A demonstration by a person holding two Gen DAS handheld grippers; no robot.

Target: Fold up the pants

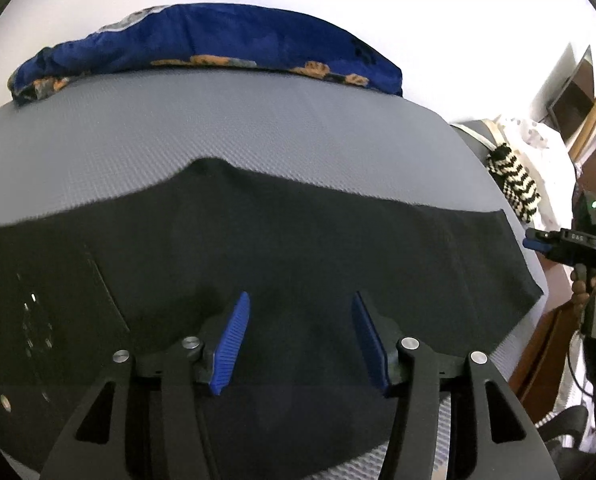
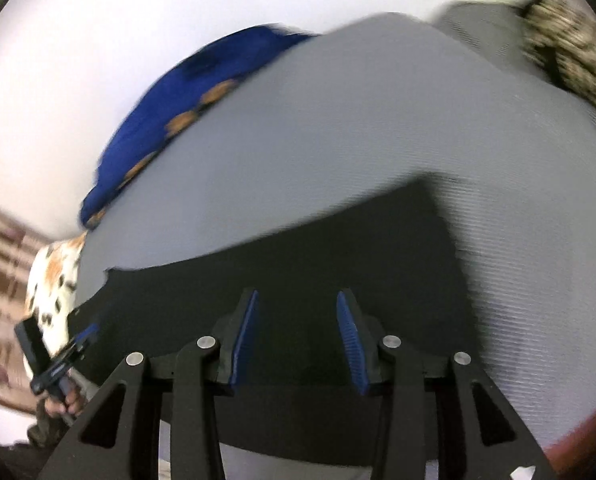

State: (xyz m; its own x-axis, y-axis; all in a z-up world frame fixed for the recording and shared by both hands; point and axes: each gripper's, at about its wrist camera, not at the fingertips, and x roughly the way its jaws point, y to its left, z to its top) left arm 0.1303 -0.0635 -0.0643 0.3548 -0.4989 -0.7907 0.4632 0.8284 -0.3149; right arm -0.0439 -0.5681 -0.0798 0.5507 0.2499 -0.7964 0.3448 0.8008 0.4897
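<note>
Pants [image 1: 298,248] of flat black cloth on the grey ribbed mat [image 1: 258,128] could rumple if either spread, empty gripper, left [image 1: 299,340] or right [image 2: 296,338], snags the six-o'clock edge.

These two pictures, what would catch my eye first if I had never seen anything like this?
Most likely the black pants, spread flat across the grey mat and filling the middle of both views. Next, the left gripper and the right gripper at the bottom of each picture, each with blue fingers standing apart above the cloth and nothing between them. At the mat's far edge lies a bright blue cushion with orange patches.
</note>
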